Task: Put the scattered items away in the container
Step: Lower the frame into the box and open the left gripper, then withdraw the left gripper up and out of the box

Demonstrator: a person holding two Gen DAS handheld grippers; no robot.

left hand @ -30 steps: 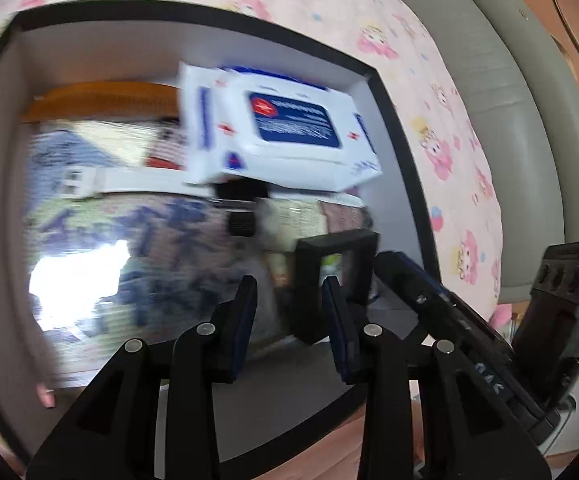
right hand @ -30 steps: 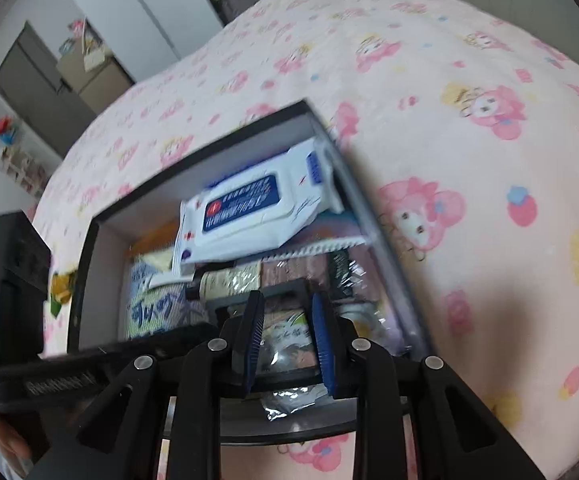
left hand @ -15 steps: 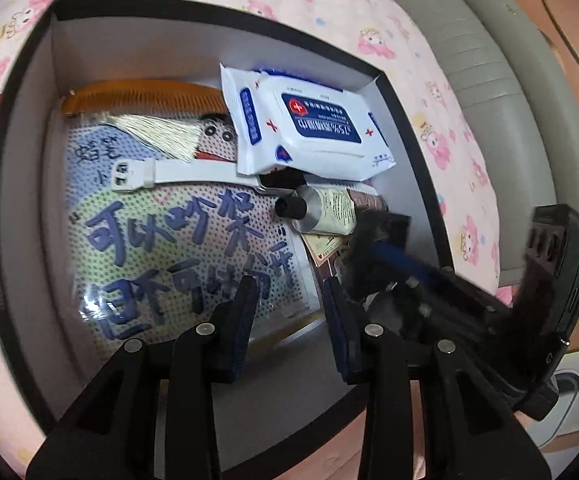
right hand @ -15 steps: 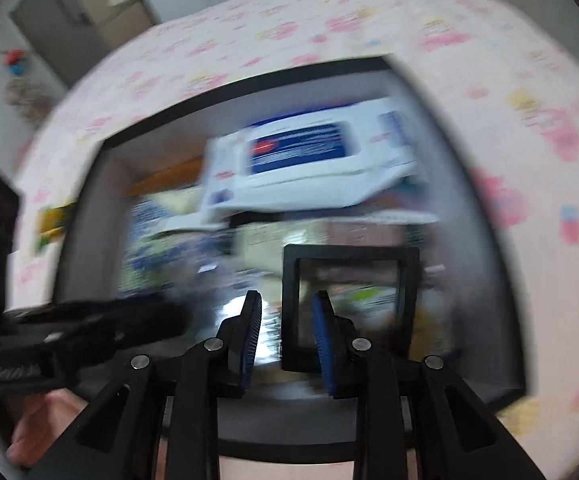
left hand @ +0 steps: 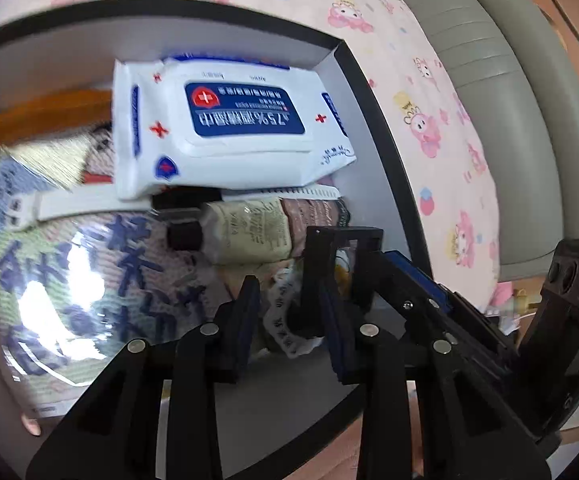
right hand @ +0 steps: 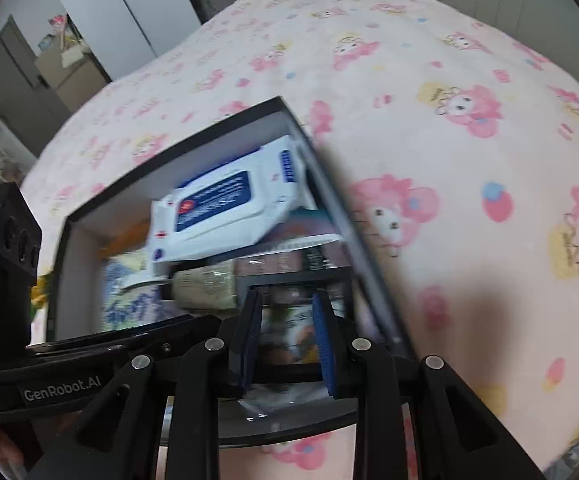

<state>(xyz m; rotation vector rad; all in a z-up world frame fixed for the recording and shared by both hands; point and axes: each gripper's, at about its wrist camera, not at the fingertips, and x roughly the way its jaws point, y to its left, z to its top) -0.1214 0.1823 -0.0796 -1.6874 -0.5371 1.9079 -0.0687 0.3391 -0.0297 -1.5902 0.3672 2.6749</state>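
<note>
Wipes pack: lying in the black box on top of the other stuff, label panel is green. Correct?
Not quite. The wipes pack does lie in the black box on top of the other items, but its label panel is dark blue, not green, with a red cross badge at one end. The left wrist view shows it clearly; the right wrist view agrees.

A bed with a pink blanket (right hand: 429, 92) fills most of the view. The blanket has little pink cartoon animals on it. A soft grey headboard (left hand: 501, 92) stands along one side of the bed. Far back are tall white cupboard doors (right hand: 121, 12) and brown cardboard boxes (right hand: 69, 68).
</note>
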